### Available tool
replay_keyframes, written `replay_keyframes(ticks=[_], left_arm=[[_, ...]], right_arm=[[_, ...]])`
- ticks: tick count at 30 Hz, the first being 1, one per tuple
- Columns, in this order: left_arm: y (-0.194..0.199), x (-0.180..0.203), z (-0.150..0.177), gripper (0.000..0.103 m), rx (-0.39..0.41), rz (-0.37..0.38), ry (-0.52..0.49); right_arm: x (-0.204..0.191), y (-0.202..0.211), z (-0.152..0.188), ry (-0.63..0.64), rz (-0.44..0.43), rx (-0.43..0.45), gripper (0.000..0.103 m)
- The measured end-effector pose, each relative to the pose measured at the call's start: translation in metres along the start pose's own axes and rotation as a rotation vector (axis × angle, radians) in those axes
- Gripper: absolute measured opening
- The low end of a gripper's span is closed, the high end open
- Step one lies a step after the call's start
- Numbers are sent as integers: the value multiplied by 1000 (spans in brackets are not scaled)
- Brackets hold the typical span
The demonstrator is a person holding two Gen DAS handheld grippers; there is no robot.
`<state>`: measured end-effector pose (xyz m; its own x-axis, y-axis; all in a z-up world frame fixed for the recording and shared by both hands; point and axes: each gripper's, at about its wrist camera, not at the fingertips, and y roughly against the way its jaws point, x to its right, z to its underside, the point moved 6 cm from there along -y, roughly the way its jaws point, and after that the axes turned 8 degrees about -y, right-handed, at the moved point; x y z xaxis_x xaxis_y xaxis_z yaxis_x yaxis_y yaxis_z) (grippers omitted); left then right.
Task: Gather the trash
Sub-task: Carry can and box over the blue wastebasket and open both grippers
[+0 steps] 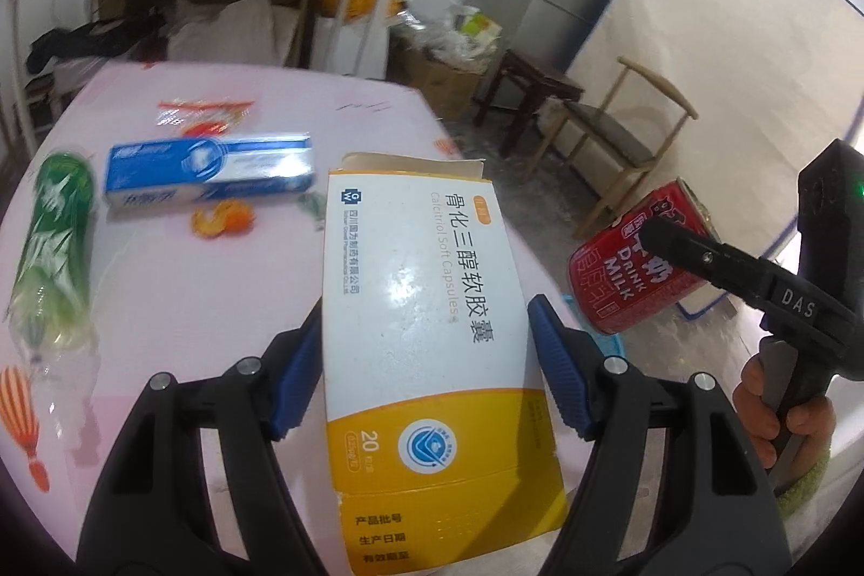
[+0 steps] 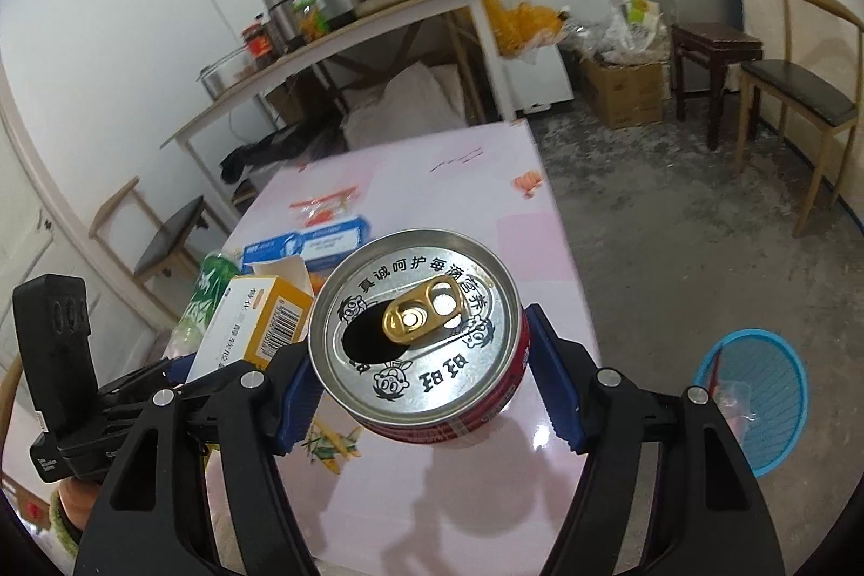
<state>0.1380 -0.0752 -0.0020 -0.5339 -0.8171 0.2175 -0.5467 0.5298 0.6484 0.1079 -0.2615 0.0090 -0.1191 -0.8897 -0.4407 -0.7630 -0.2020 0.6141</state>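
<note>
Left wrist: blurred bottle (image 1: 51, 246), toothpaste box (image 1: 210, 171)

- Left wrist: looking down along its fingers, close over pink table (image 1: 227, 133), facing shelf and fridge.
- Right wrist: same table (image 2: 432, 176), same shelf, from farther right.

The white-and-yellow cardboard medicine box (image 1: 426, 333) sits at the centre of the left wrist view, above the pink tablecloth-covered table (image 1: 216, 284). On the table, the blue-and-white toothpaste box (image 1: 210, 171) lies at ten o'clock from it, the green-labelled clear plastic bottle (image 1: 51, 252) at nine. The red metal milk-drink can (image 1: 637, 263) is at three o'clock, off the table's edge; in the right wrist view the blue plastic mesh basket (image 2: 756, 392) stands on the floor at three o'clock of the can.

Both tongs (image 1: 426, 360) (image 2: 418, 387) clamped, raised
</note>
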Motion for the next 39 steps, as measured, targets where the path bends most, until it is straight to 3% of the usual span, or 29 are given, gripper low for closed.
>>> replay_keyframes(ticks=[8,16,22,27,32,35,39], left_arm=[[-29,45,-26,68,-29,95,-56],[-69,93,-40,69,-104,194,-112],[-118,150,-44,70,-224,294,-187],[-176,201,-34,70,-385,354,-232],[-235,257,-29,73,-488,406,-247],[-279,297,-25,87,-514,420,-237],[-330,323,-1,88,-617,393,-212]], right_arm=[[46,23,-9,-73,75,52,67],[127,57,-10,-225,203,132,67],[213,73,10,-400,322,145,67],[284,74,46,-593,369,130,67],[326,75,75,-698,405,115,67],[346,77,93,-750,428,106,67],[359,78,110,-787,448,93,67]])
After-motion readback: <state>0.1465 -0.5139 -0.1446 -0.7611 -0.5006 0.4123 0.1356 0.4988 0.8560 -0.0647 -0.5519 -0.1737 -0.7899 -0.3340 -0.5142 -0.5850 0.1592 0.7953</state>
